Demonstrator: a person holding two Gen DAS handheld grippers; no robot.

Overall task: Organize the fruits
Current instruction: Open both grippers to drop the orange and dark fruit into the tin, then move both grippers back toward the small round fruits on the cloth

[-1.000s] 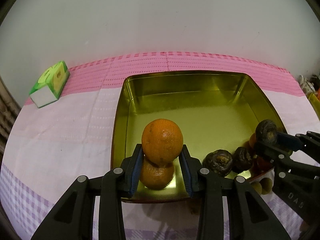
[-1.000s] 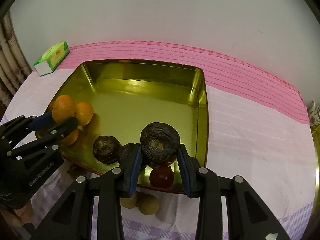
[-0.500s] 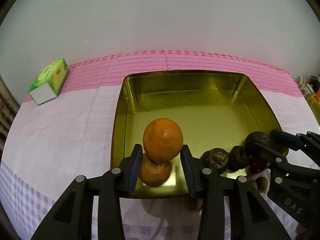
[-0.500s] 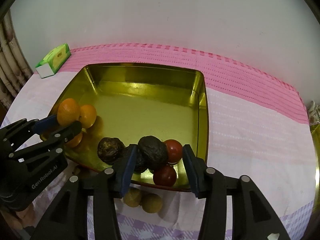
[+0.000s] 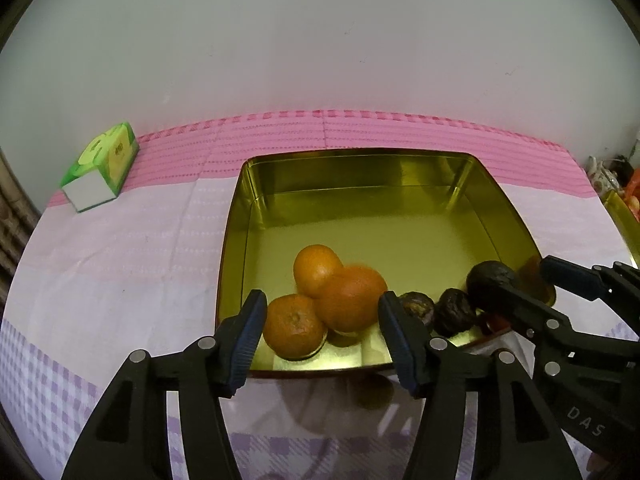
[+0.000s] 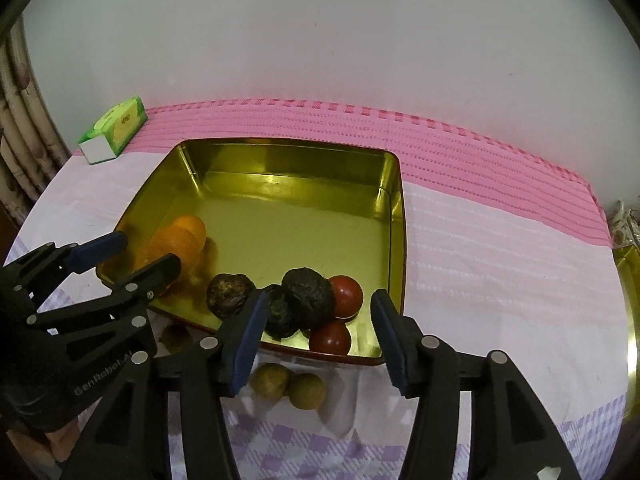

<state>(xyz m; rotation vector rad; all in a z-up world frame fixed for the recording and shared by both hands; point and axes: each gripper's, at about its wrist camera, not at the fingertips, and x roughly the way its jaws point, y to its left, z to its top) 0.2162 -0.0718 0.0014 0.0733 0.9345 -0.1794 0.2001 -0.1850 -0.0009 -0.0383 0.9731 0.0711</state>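
Note:
A gold metal tray sits on the pink cloth. Three oranges lie in its near left corner, between the open jaws of my left gripper; they also show in the right wrist view. Three dark wrinkled fruits and two red fruits lie in the near right corner, between the open jaws of my right gripper. Both grippers are empty at the tray's near rim.
Two yellow-green round fruits lie on the cloth just in front of the tray. A green tissue box stands at the back left. A second gold tray's edge shows at the far right.
Both grippers opened and pulled back. The orange dropped among the other oranges, and the dark fruit now rests on the pile in the tray's right corner.

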